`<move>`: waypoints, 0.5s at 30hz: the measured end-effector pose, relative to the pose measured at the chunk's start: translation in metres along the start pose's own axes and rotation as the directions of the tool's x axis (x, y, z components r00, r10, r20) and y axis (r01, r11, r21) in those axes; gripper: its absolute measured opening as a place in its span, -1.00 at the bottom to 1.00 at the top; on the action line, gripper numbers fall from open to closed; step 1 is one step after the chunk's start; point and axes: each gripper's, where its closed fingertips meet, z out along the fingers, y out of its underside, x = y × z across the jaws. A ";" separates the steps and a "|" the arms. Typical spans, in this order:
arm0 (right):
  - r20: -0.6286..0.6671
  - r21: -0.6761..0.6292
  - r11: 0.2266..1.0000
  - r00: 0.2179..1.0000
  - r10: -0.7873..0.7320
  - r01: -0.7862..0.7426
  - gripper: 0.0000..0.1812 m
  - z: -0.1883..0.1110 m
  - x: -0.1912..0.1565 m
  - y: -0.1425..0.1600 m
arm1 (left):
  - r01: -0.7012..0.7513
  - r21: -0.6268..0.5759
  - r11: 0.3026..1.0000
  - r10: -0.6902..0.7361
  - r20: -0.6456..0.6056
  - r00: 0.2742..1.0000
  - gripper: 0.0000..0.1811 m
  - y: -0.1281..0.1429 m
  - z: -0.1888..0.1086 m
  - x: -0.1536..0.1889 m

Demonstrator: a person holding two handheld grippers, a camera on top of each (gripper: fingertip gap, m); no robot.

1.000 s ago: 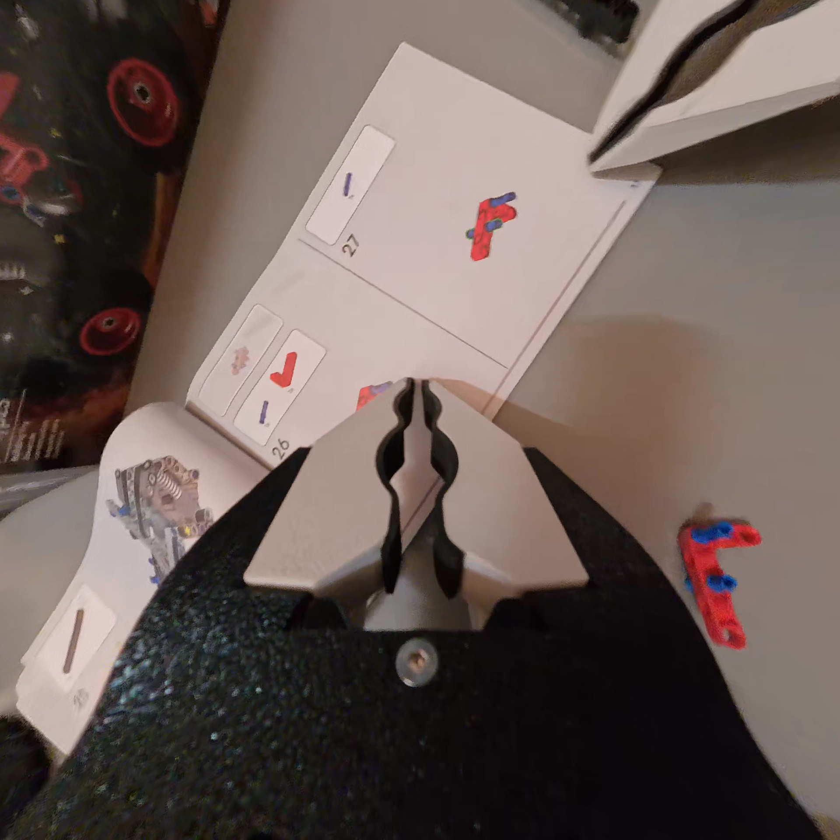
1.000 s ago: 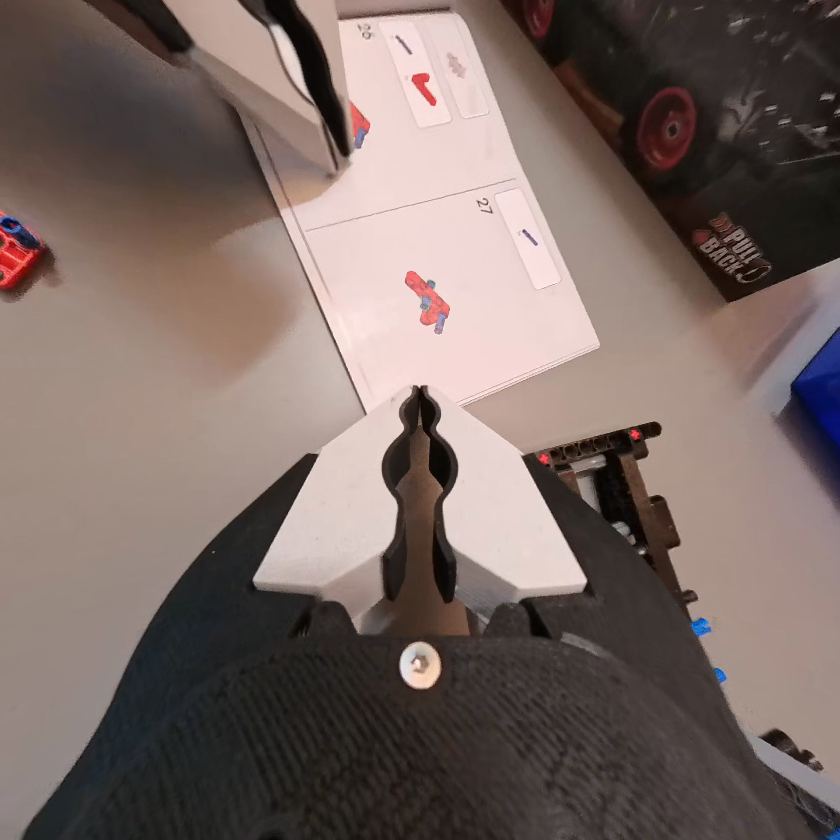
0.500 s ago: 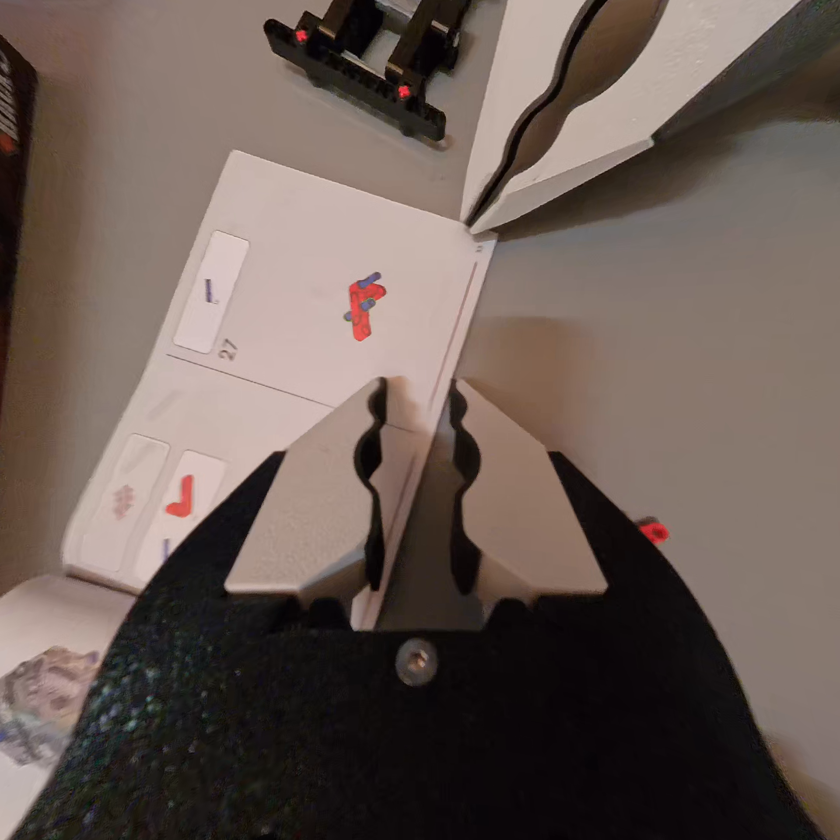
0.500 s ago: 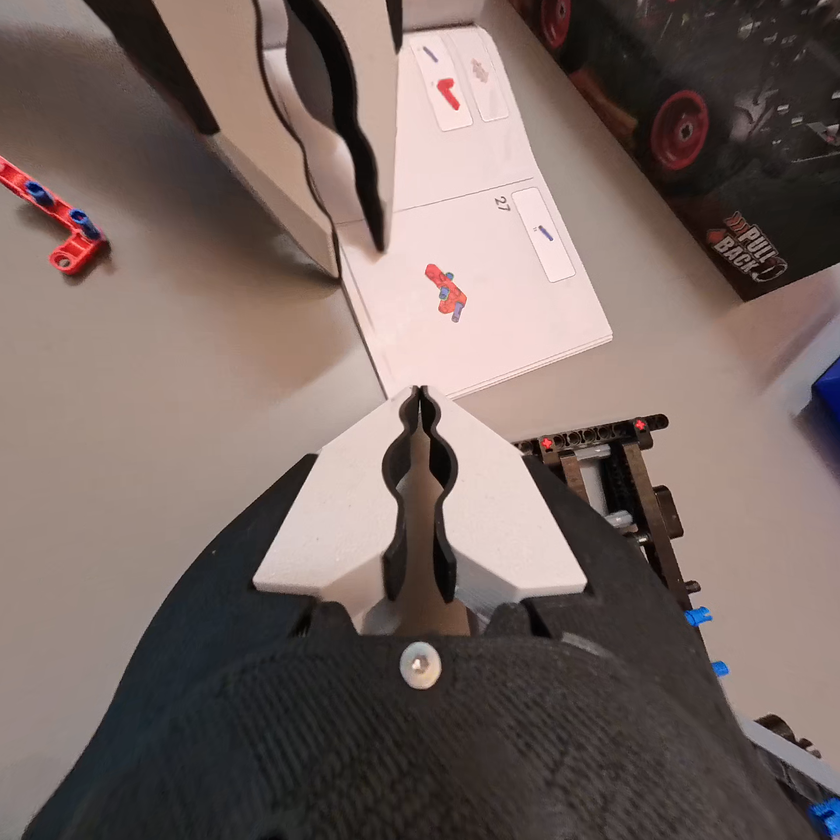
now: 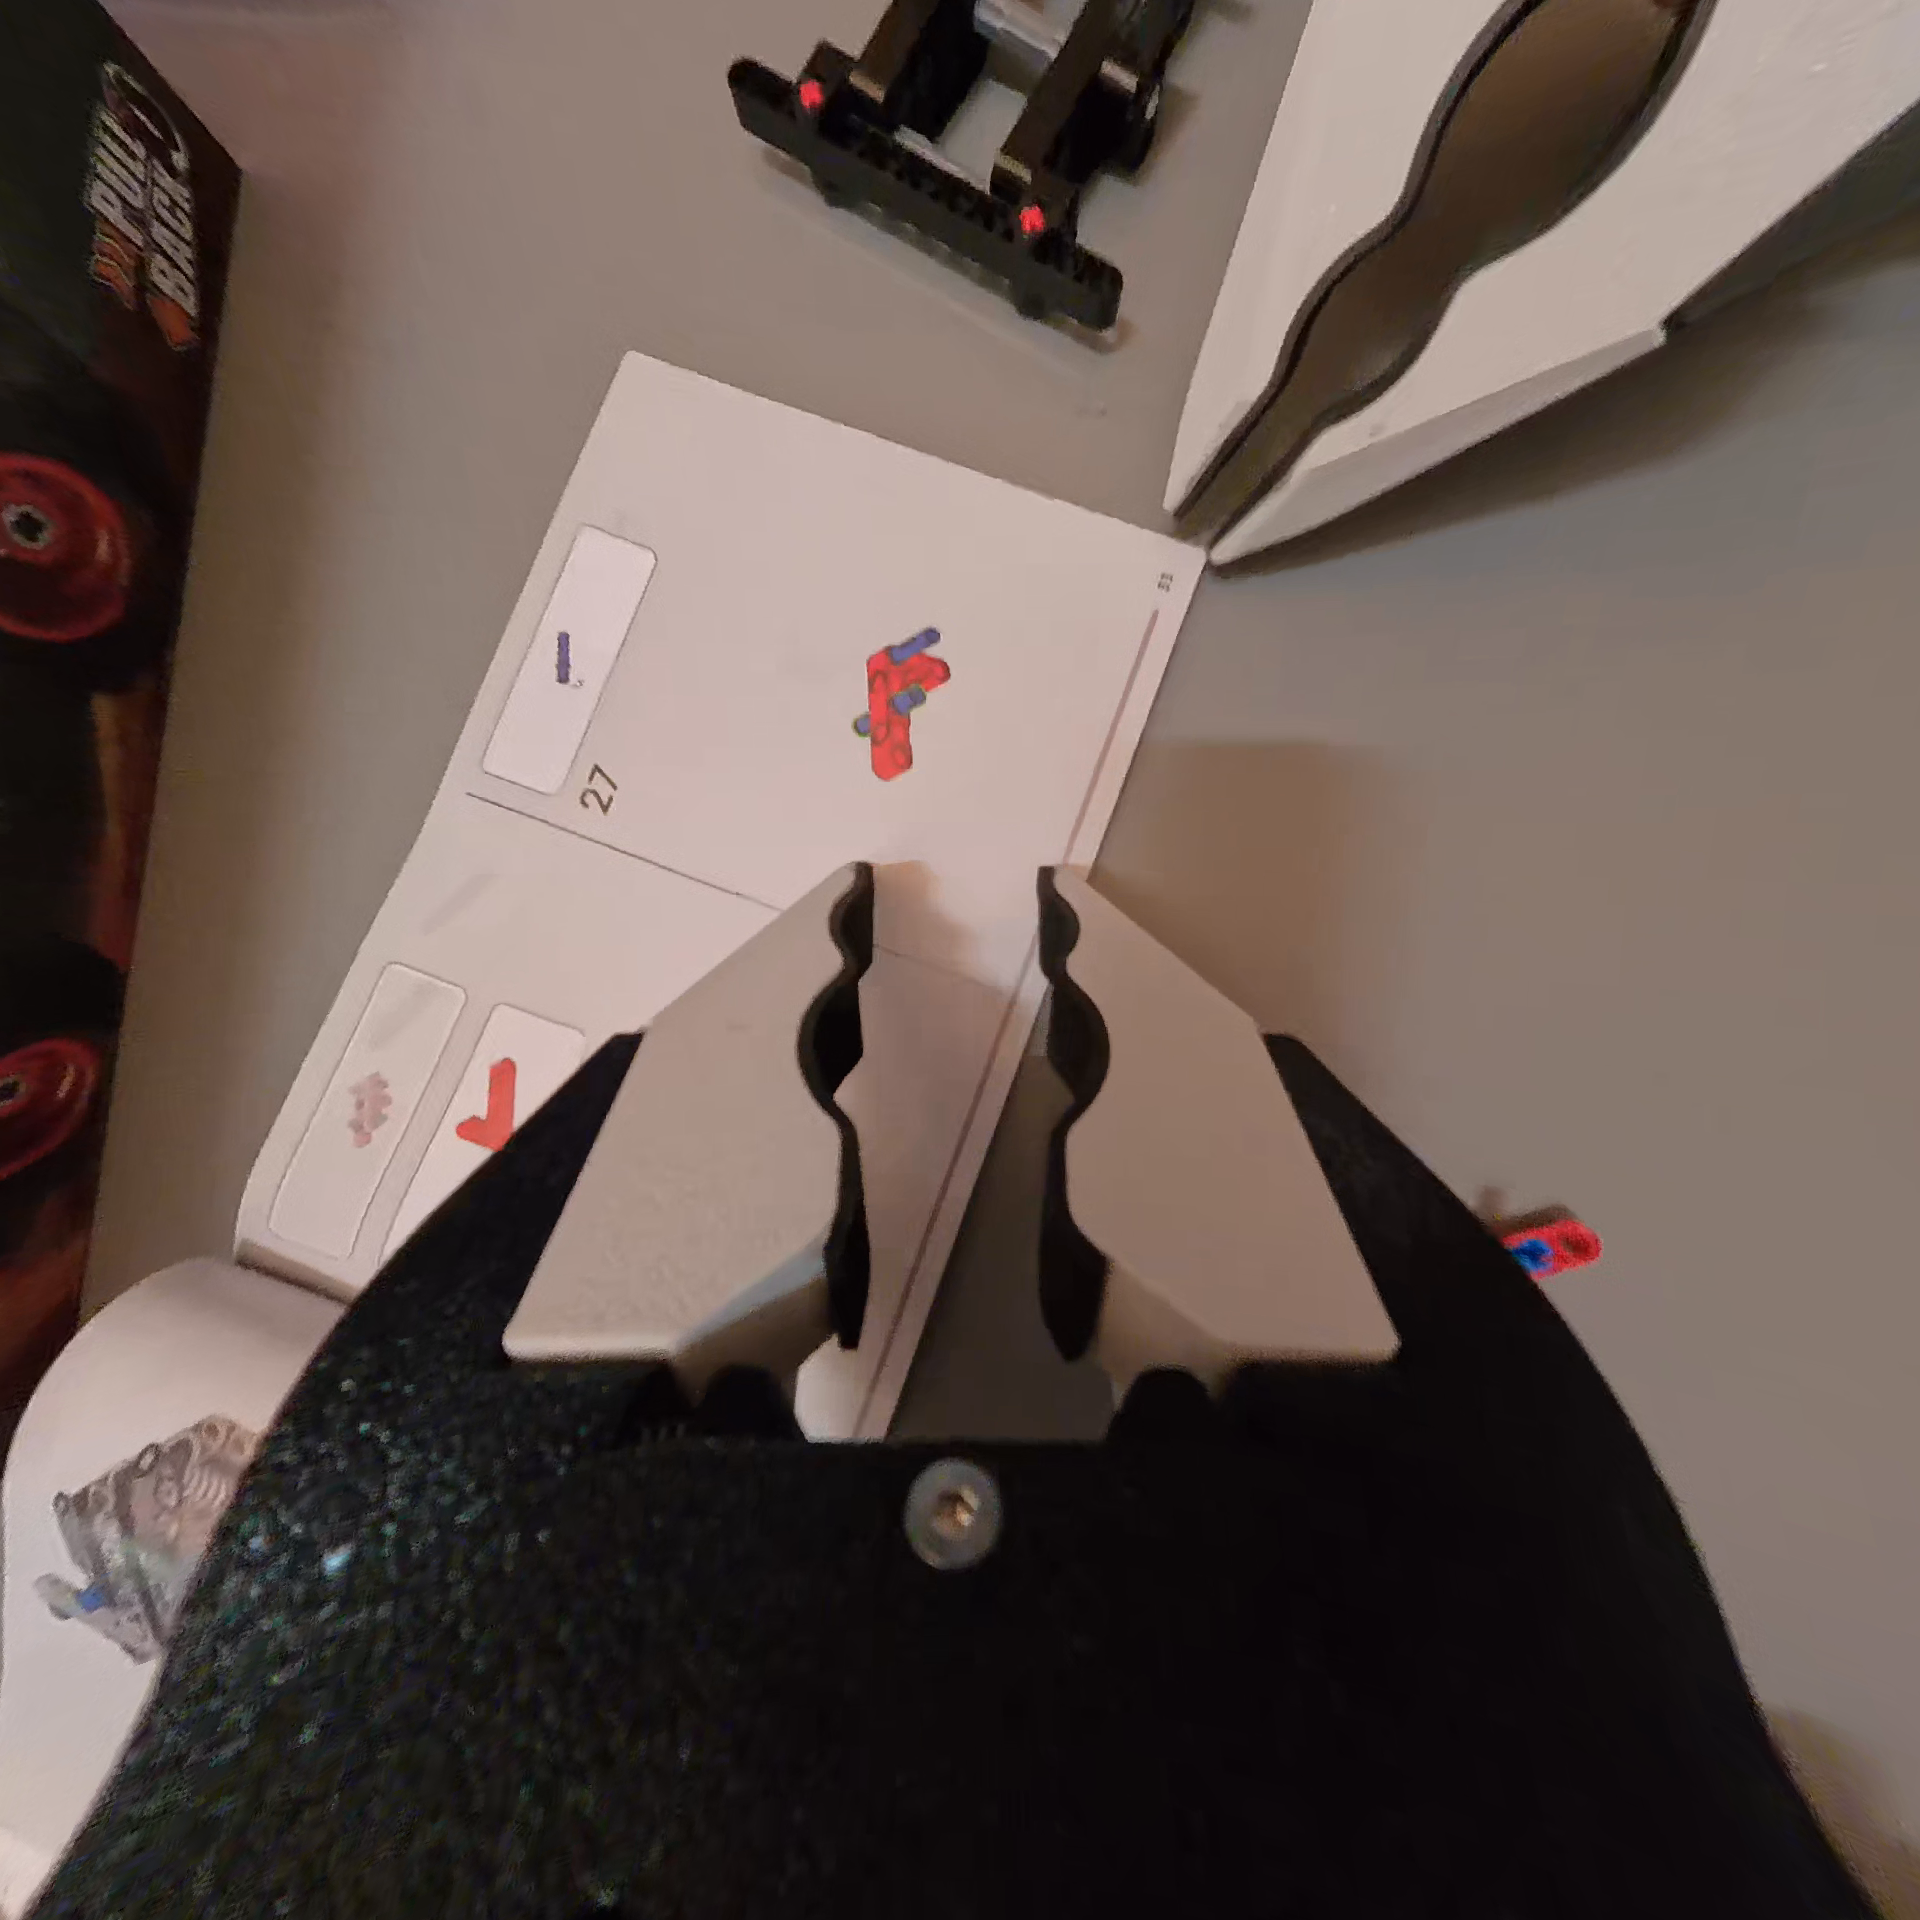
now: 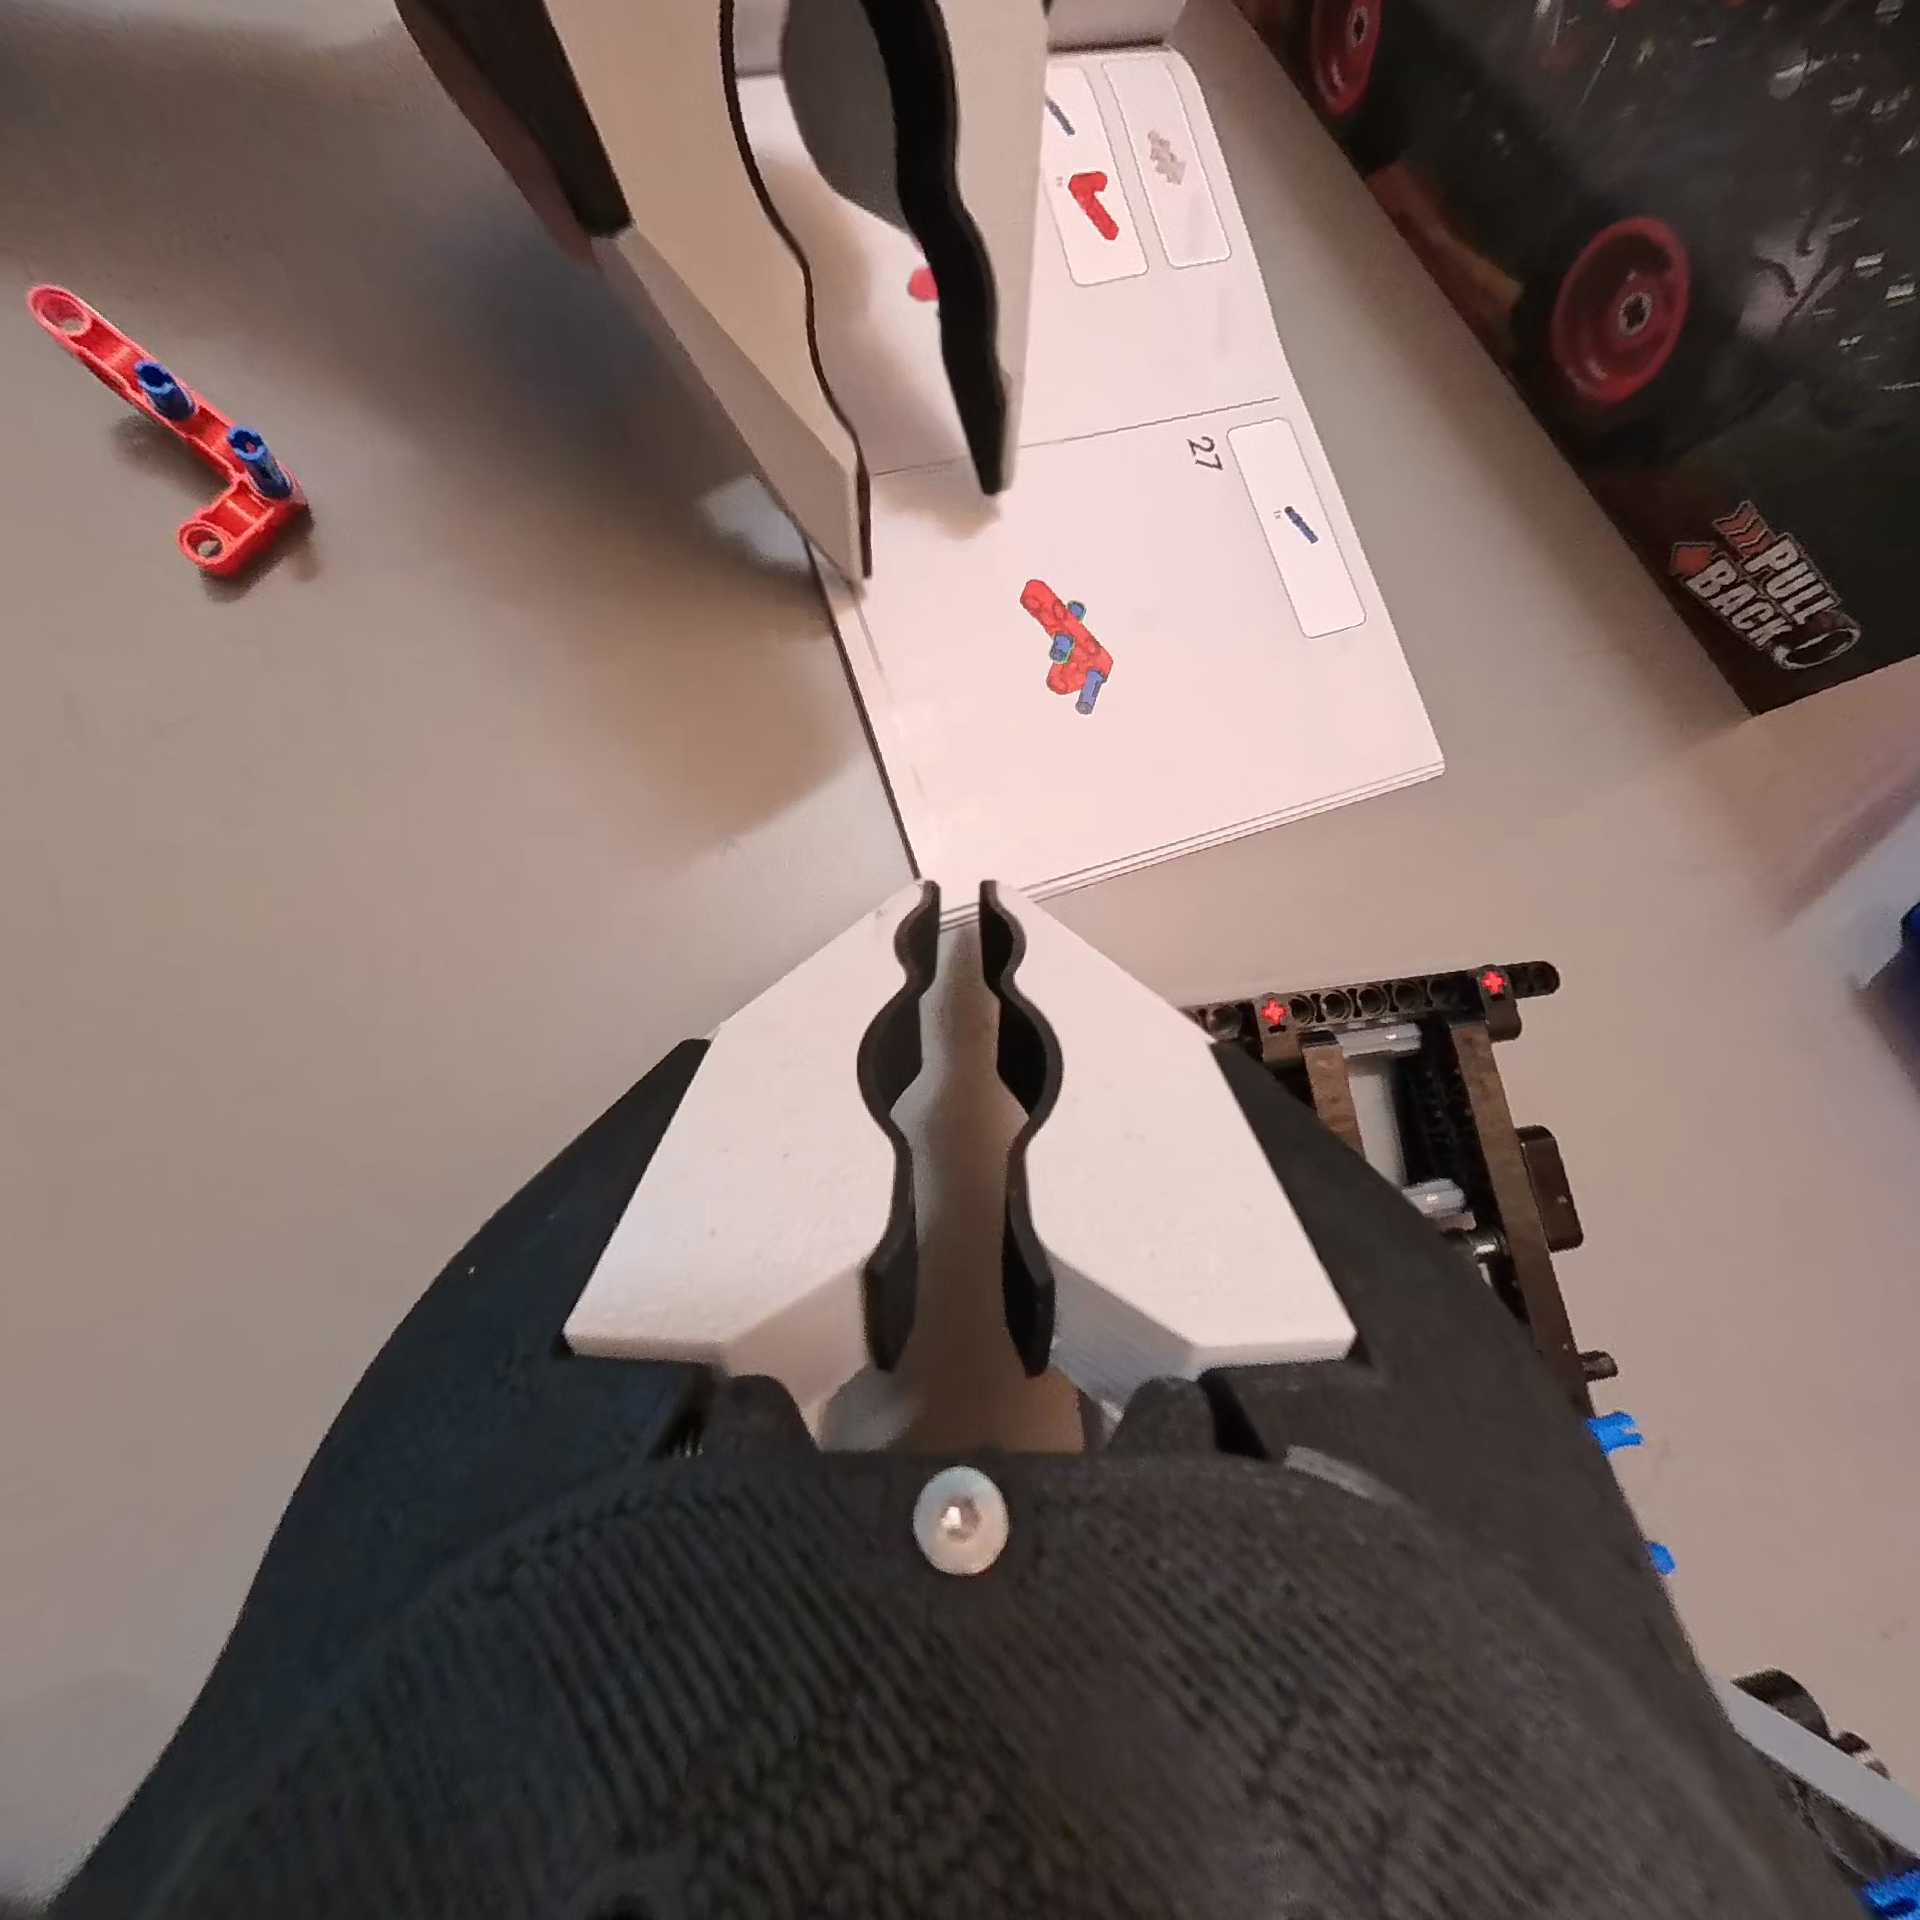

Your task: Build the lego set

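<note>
A red L-shaped beam (image 6: 166, 426) with two blue pins lies on the grey table at the left, apart from both grippers; only its end (image 5: 1548, 1247) shows in the left wrist view. My left gripper (image 5: 956, 883) is open and empty, over the right edge of the open instruction booklet (image 5: 831, 582). It also shows in the right wrist view (image 6: 925, 520), tips down at the booklet (image 6: 1143, 748). My right gripper (image 6: 958, 896) is empty, jaws parted by a narrow gap, near the booklet's corner. It also shows in the left wrist view (image 5: 1195, 530).
A black chassis assembly (image 6: 1434, 1122) with red pins lies beside my right gripper and shows in the left wrist view (image 5: 935, 187). The dark set box (image 6: 1662, 260) lies along the booklet's far side. Small blue pins (image 6: 1610, 1434) lie near the chassis. There is about 8 cm between the tips of the two grippers.
My left gripper has opened from shut to wide and shifted along the booklet's edge, toward my right gripper. My right gripper's jaws have parted slightly.
</note>
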 end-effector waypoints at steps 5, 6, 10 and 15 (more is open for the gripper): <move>-0.093 0.060 0.998 0.996 0.002 0.003 -0.93 0.002 0.010 -0.017 | 0.052 -0.009 0.999 -0.051 0.102 0.993 -0.60 0.003 0.001 -0.017; -0.092 0.060 0.998 0.996 0.005 0.000 -0.96 0.003 0.010 -0.017 | 0.063 -0.010 0.998 -0.061 0.105 0.993 -0.60 0.005 0.000 -0.017; -0.100 0.032 0.999 0.995 0.028 -0.025 -1.00 0.004 0.012 -0.012 | 0.069 -0.037 0.997 -0.063 0.143 0.988 -0.64 0.013 -0.006 -0.020; -0.101 0.025 1.000 0.995 0.012 -0.009 -1.00 0.007 0.010 -0.012 | 0.103 -0.055 0.993 -0.090 0.199 0.976 -0.63 0.023 -0.016 -0.032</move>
